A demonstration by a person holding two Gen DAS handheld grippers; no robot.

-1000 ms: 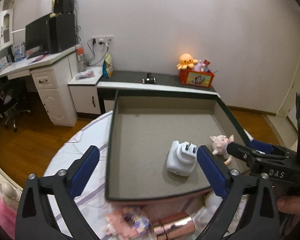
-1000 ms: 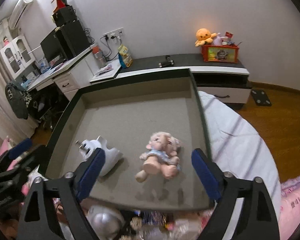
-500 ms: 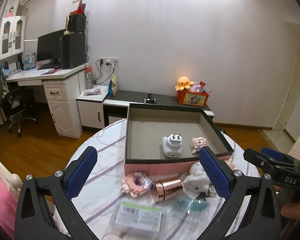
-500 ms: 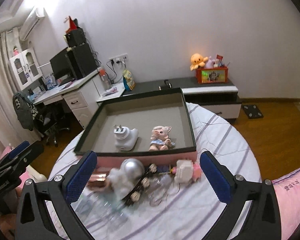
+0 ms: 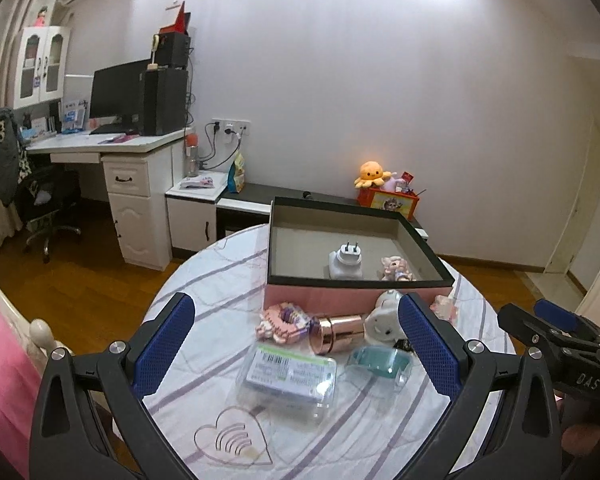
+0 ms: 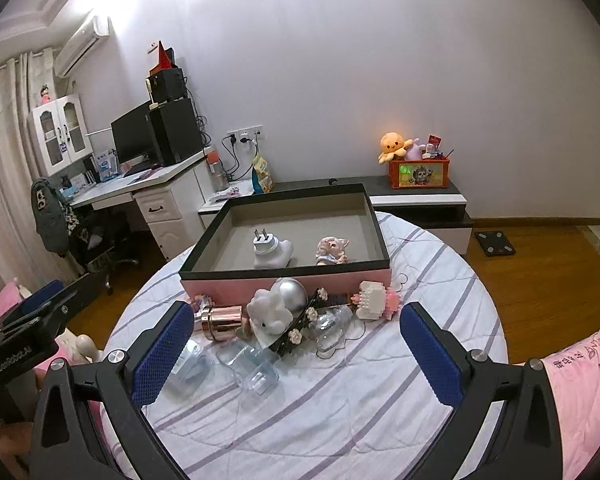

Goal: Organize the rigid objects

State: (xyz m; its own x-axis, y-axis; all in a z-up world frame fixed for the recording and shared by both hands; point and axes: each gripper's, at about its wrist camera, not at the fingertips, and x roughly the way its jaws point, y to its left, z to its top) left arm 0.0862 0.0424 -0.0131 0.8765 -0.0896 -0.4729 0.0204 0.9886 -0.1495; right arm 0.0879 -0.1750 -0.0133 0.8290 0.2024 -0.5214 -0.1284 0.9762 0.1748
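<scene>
Both tools hang above the near edge of the round table, each with its fingers spread wide and nothing between them: the left gripper and the right gripper. The pink box sits at the table's far side and holds a white plug adapter and a small doll, side by side but apart. Just in front of the box lie a rose-gold cylinder, a silver ball, a white block toy and clear plastic cases.
</scene>
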